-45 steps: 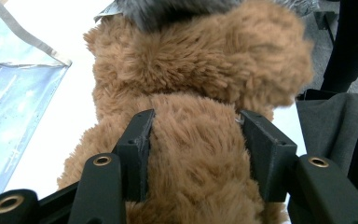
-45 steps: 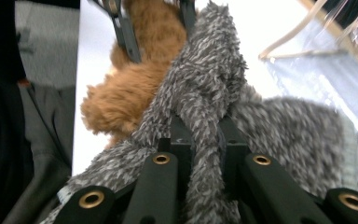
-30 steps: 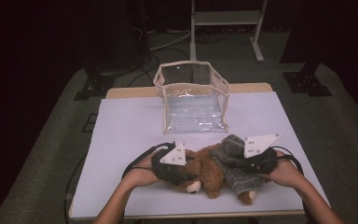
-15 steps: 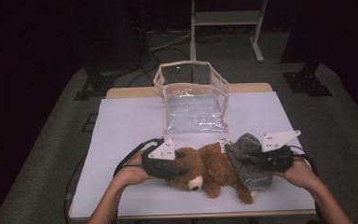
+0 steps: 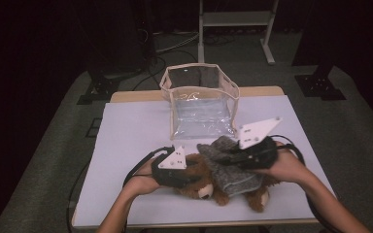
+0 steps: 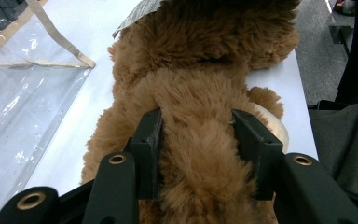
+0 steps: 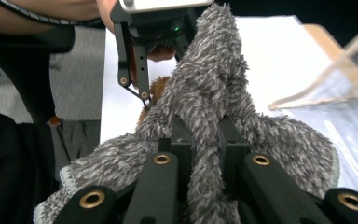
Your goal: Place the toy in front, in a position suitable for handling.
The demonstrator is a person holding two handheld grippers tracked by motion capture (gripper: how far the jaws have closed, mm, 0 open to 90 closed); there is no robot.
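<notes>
Dark surroundings frame a white table [image 5: 126, 145] with a clear pouch [image 5: 201, 102] standing open near its far edge. We find a brown teddy bear [image 5: 199, 180] lying near the front edge, with a grey knit garment [image 5: 226, 165] draped over its body. We note the left hand-held gripper [image 6: 200, 140] has just been closing; its jaws press into the plush on both sides. The right hand-held gripper [image 7: 200, 140] is pinched on a fold of the garment, lifted off the bear. In our judgement the main risk is that the plush, being soft and compressible, slides out of the left jaws as the garment is pulled, dragging the bear along. The knit could also snag on a limb and stretch, or the thin fold could slip free of the right jaws. A hard tug toward the pouch may topple it.
</notes>
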